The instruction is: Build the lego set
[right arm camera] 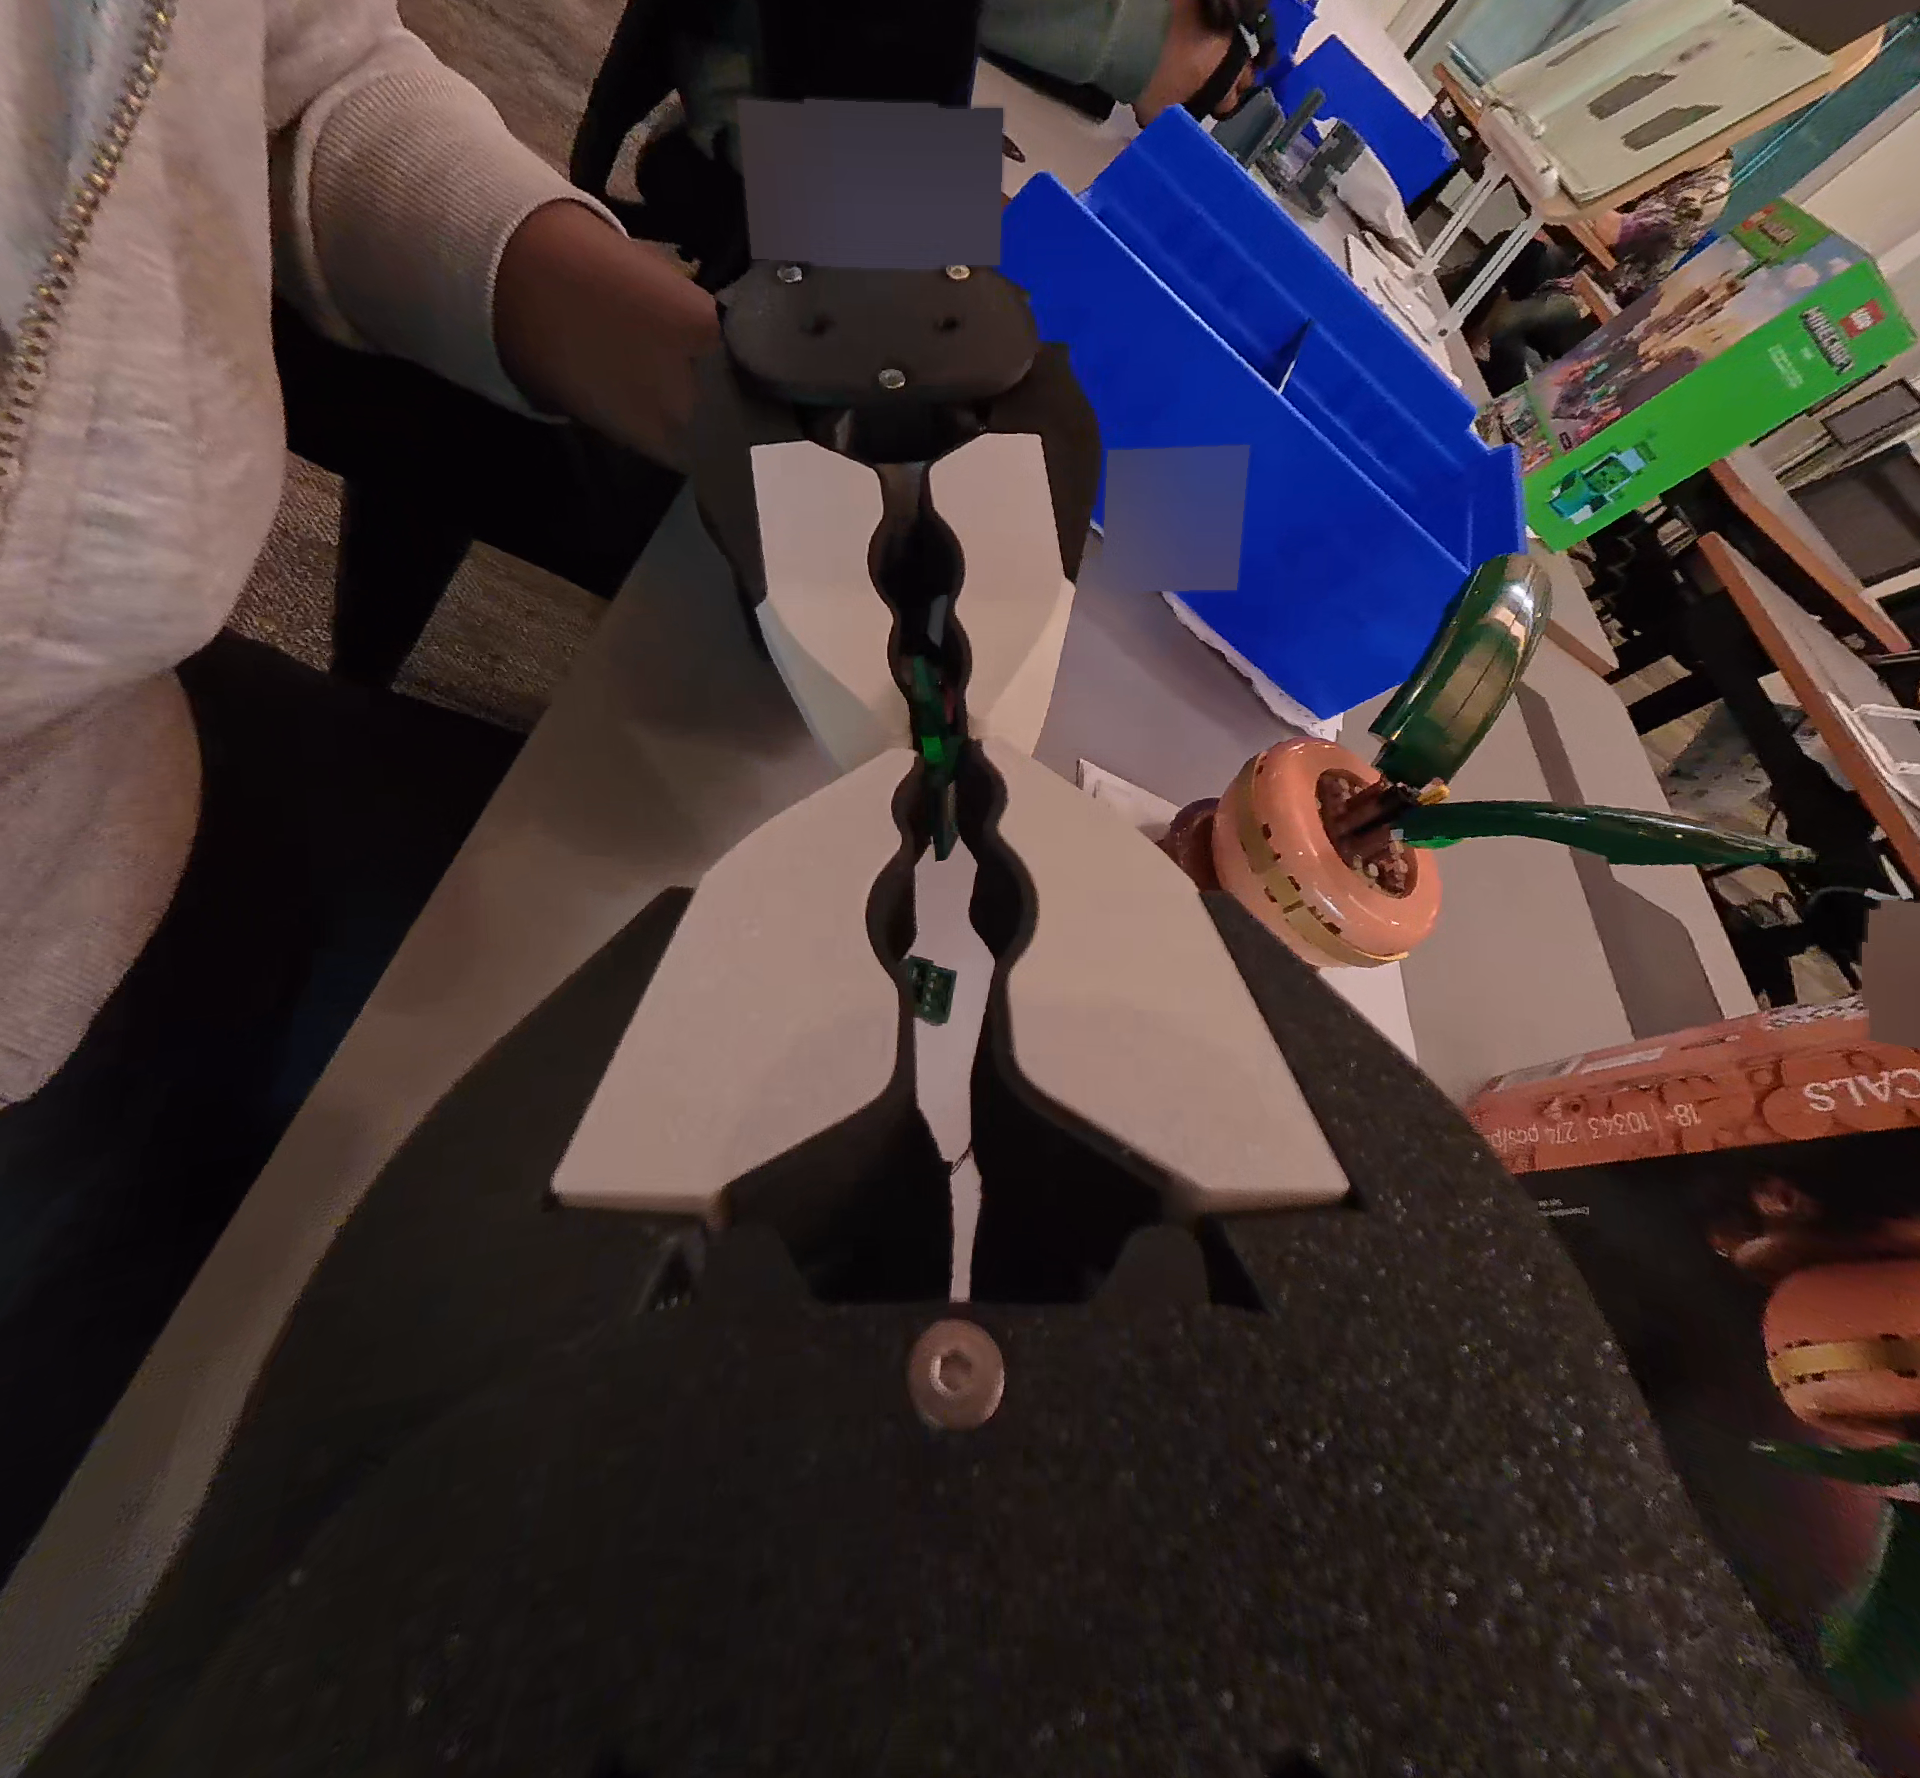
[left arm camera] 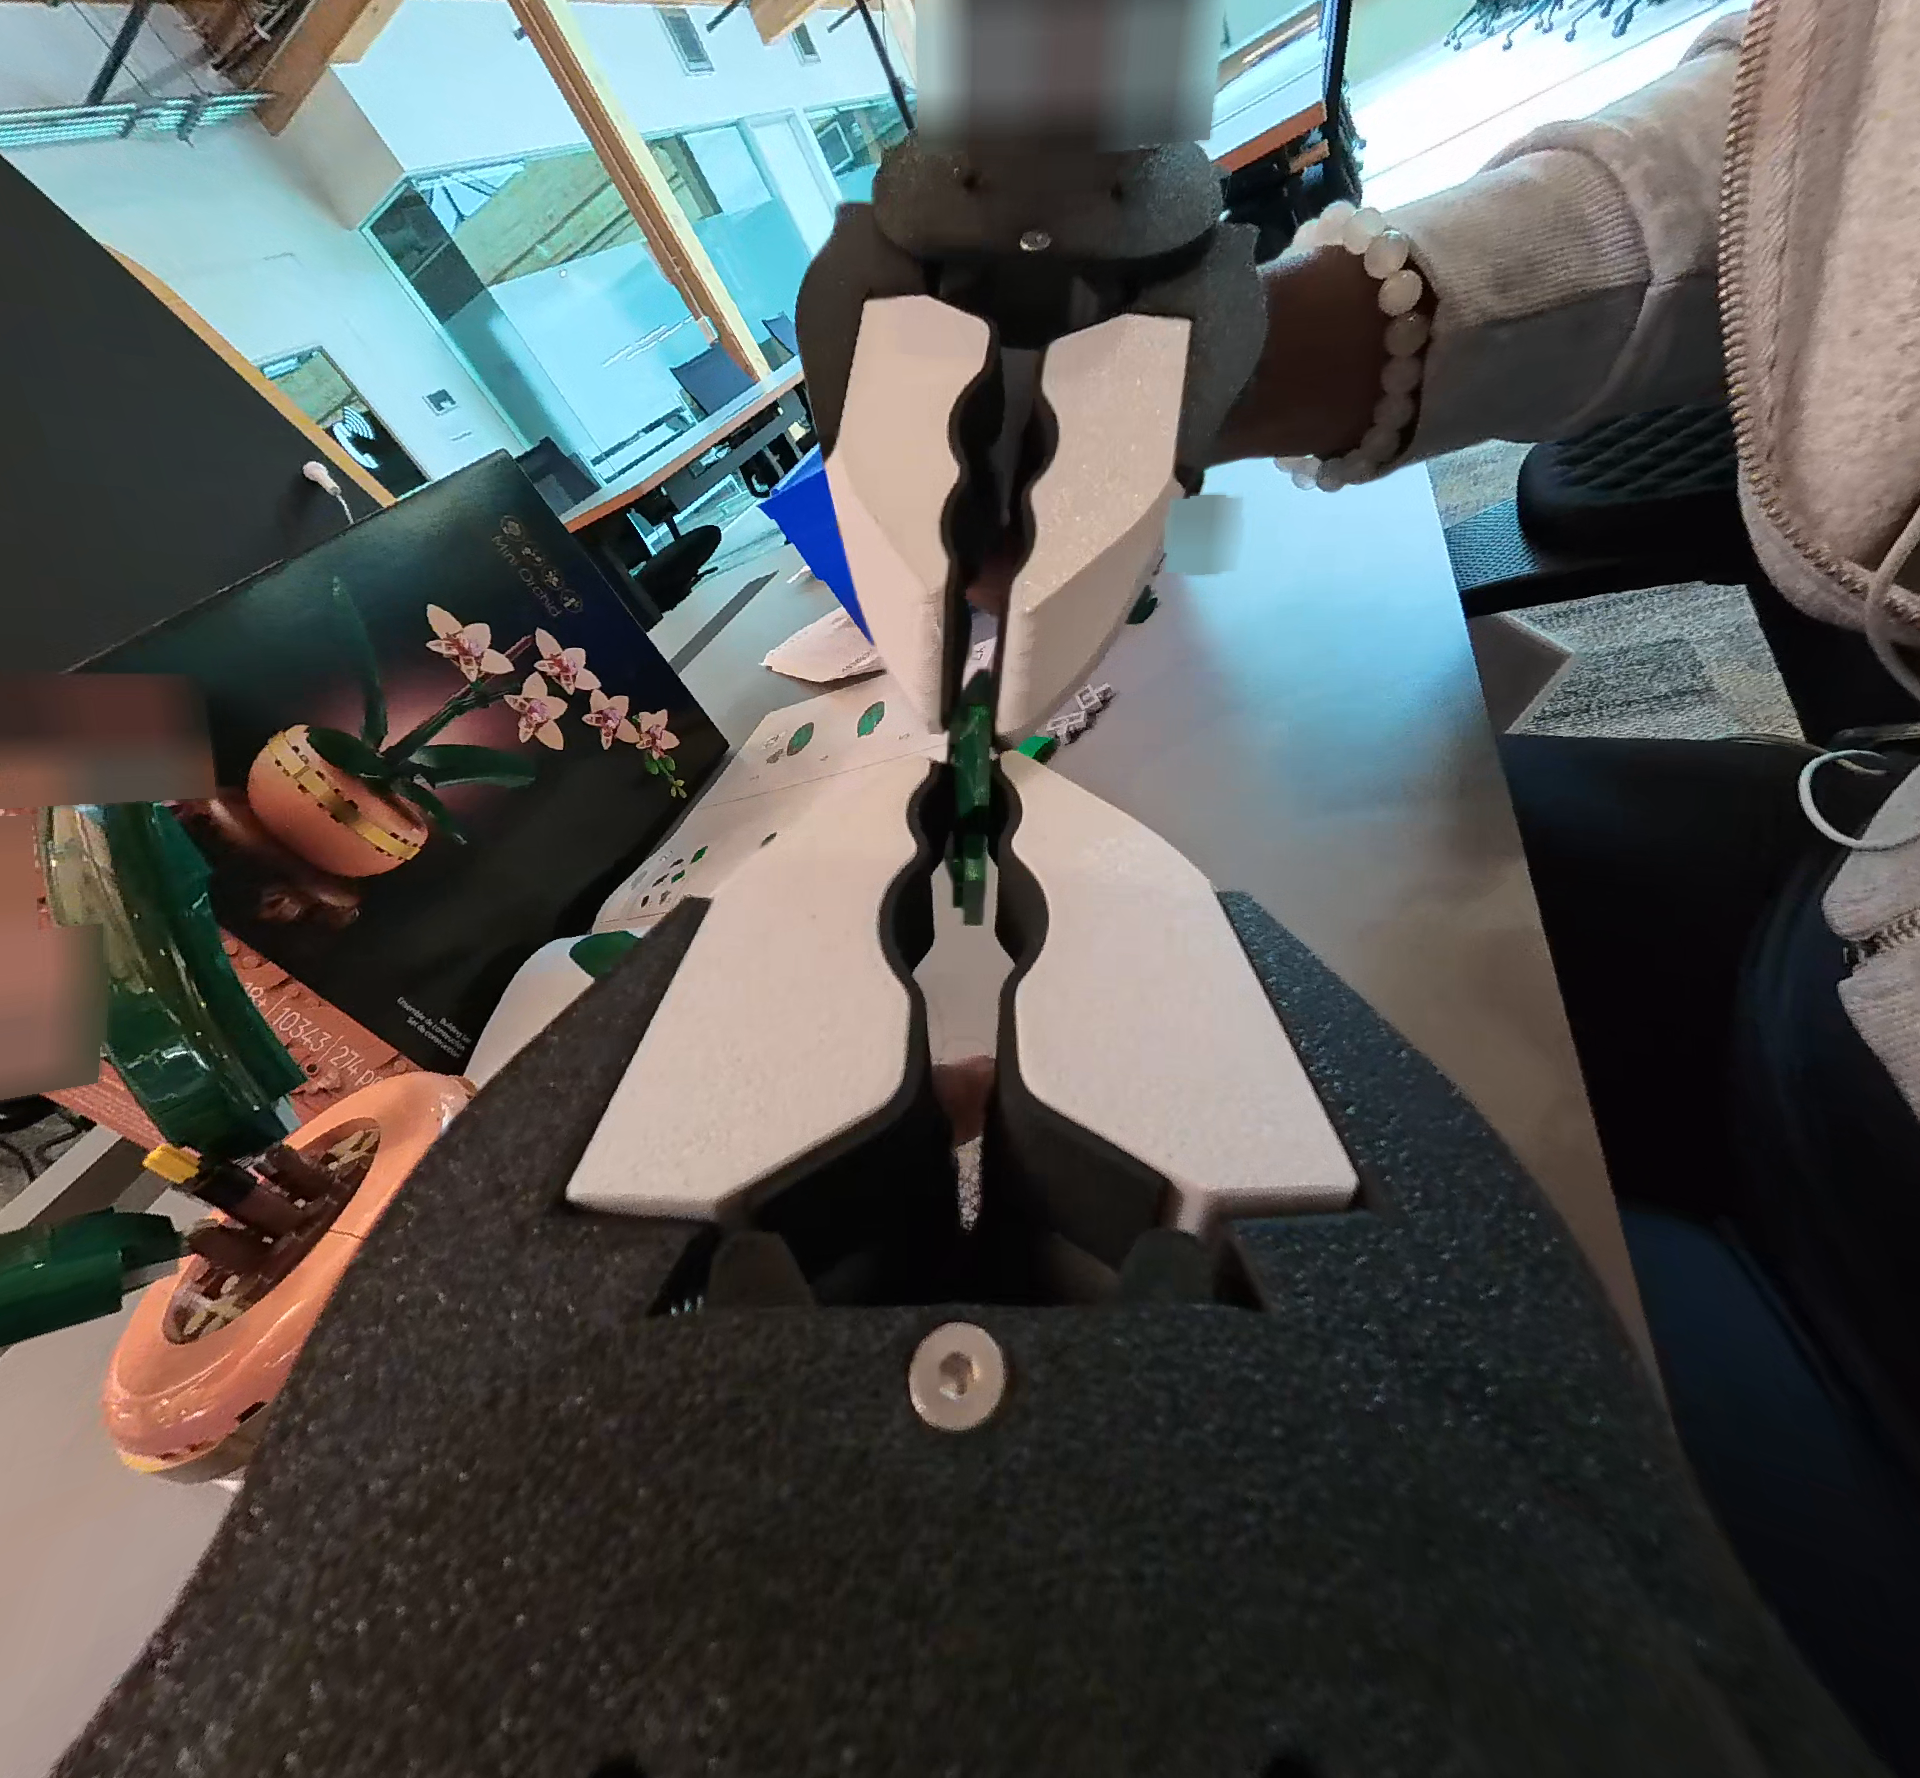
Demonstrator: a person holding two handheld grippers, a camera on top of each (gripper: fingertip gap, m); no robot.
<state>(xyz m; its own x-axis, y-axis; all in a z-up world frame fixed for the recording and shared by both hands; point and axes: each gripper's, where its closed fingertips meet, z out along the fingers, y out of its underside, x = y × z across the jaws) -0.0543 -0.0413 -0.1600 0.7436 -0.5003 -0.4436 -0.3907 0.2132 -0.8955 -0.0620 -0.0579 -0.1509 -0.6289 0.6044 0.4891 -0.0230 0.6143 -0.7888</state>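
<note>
My left gripper and my right gripper meet tip to tip above the table, each shut on a small green lego part. In the left wrist view the green part runs from my jaws into the right gripper opposite. In the right wrist view the green part bridges both tips, with the left gripper facing me. I cannot tell whether it is one piece or two joined. Another small green piece lies on the table below. The pink lego pot with dark green leaves stands to the right.
The pot also shows low left in the left wrist view, beside the dark orchid set box. An open instruction booklet lies behind the grippers. Blue bins and a green box stand farther along. A person's sleeves hold both grippers. The tips of both grippers are at nearly the same place. The pink lego pot is about 15 cm from both grippers' fingertips.
</note>
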